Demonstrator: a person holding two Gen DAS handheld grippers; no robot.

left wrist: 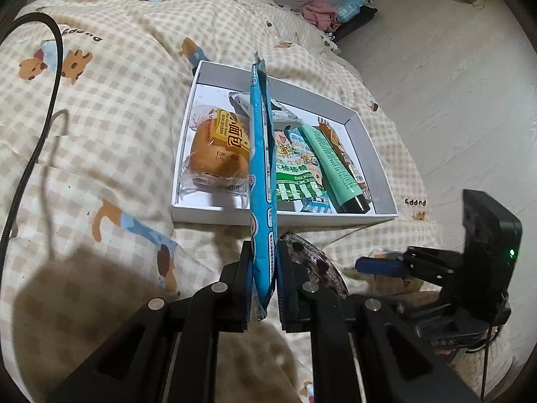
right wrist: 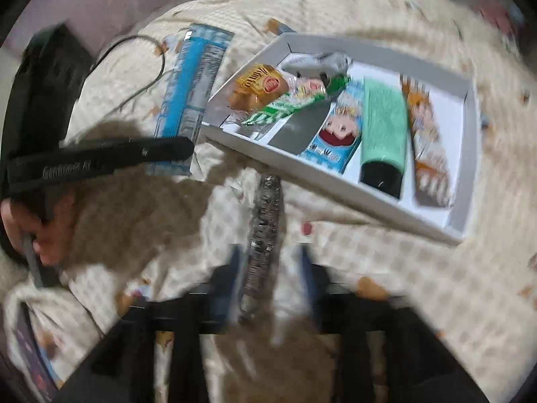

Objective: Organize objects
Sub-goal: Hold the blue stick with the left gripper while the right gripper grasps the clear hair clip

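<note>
My left gripper (left wrist: 263, 262) is shut on a long blue snack packet (left wrist: 260, 154), held edge-on above the near rim of a white box (left wrist: 285, 217) on the bed. In the right wrist view the same packet (right wrist: 191, 94) shows flat, left of the box (right wrist: 335, 188). The box holds a wrapped bun (left wrist: 216, 154), a green striped candy bag (left wrist: 295, 168), a mint green tube (left wrist: 335, 164) and other packets. My right gripper (right wrist: 268, 268) is blurred and grips a thin dark silvery packet (right wrist: 263, 235) in front of the box. The right gripper also shows in the left wrist view (left wrist: 396, 265).
A checked puppy-print quilt (left wrist: 117, 100) covers the bed. A black cable (left wrist: 43, 117) runs down its left side. Beyond the bed's right edge is pale floor (left wrist: 453, 100) with pink cloth and a blue pack (left wrist: 349, 8).
</note>
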